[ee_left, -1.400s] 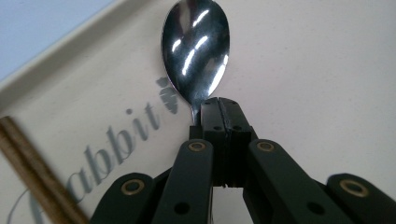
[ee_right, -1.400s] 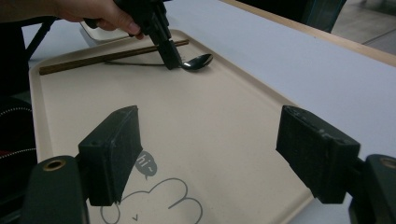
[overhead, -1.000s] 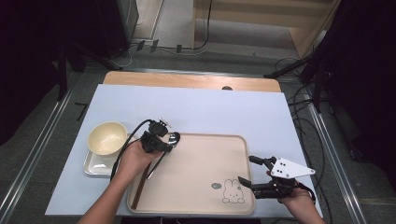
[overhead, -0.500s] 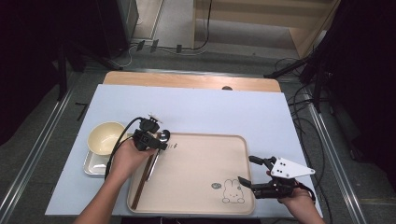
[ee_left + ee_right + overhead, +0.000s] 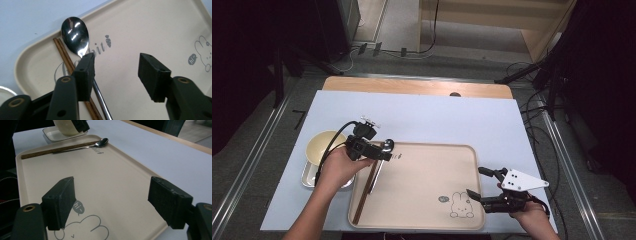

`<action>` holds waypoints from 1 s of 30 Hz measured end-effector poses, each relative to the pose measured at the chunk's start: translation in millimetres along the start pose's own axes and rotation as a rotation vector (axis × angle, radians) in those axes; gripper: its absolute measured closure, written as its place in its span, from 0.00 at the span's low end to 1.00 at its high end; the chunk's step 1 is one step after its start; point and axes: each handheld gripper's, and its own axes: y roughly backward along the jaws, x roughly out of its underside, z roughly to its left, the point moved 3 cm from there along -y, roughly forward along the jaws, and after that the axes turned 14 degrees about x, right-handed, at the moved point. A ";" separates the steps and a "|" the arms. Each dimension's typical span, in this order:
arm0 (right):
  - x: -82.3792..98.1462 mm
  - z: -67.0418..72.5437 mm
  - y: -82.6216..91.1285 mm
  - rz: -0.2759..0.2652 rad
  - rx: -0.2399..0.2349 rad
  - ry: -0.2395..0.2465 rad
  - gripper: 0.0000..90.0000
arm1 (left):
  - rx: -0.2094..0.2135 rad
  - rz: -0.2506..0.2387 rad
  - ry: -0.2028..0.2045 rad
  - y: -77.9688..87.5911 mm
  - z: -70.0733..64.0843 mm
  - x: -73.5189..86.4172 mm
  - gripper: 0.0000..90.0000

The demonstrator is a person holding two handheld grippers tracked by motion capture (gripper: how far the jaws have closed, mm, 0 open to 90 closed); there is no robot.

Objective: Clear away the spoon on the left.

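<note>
At the far left of the table, a pale yellow bowl sits in a small metal dish, just beside the left edge of the beige tray.

The left gripper hangs over the tray's near-left corner area, held in the person's left hand. Its jaws have just been opening and now stand spread, with nothing pinched between them. In the left gripper view the left gripper looks down on the spoon, which lies flat on the tray floor with its shiny bowl toward the tray's rounded corner and its handle running down beneath the left-hand jaw. The pads do not press on it. A pair of brown chopsticks lies alongside the spoon, touching or nearly touching its handle, on the side nearer the tray's rim.

From above, spoon and chopsticks lie side by side along the tray's left edge.

Further right, the tray floor shows a printed rabbit near its front right corner. The right gripper, held in the right hand, rests at that corner, pointing left across the tray. Seen in its own view, the right gripper has its jaws wide apart over the rabbit print, holding nothing.
</note>
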 end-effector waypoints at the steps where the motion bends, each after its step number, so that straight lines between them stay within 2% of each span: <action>1: 0.0 -0.1 0.2 0.000 0.000 0.002 0.25 | 0.005 0.000 0.002 3.1 -1.4 0.5 0.49; 4: 0.2 -0.4 -0.3 0.000 0.001 0.003 0.25 | 0.016 -0.024 -0.002 14.4 -4.7 1.1 0.47; 7: 0.3 -0.2 -0.5 0.001 0.001 0.005 0.25 | 0.006 -0.033 -0.002 23.2 -5.5 2.8 0.45; 11: 0.2 0.0 -0.7 0.002 0.000 0.009 0.25 | 0.009 -0.039 -0.002 32.5 -2.5 6.6 0.44; 14: 0.1 0.0 -0.7 0.001 0.000 0.009 0.25 | 0.002 -0.025 -0.012 40.6 0.8 10.8 0.44; 24: -0.7 0.3 -2.8 0.002 -0.006 0.013 0.25 | -0.009 -0.049 -0.017 69.1 7.5 23.6 0.42; 30: -0.6 0.4 -2.8 0.001 -0.007 0.013 0.25 | -0.016 -0.084 0.006 84.3 14.3 30.6 0.42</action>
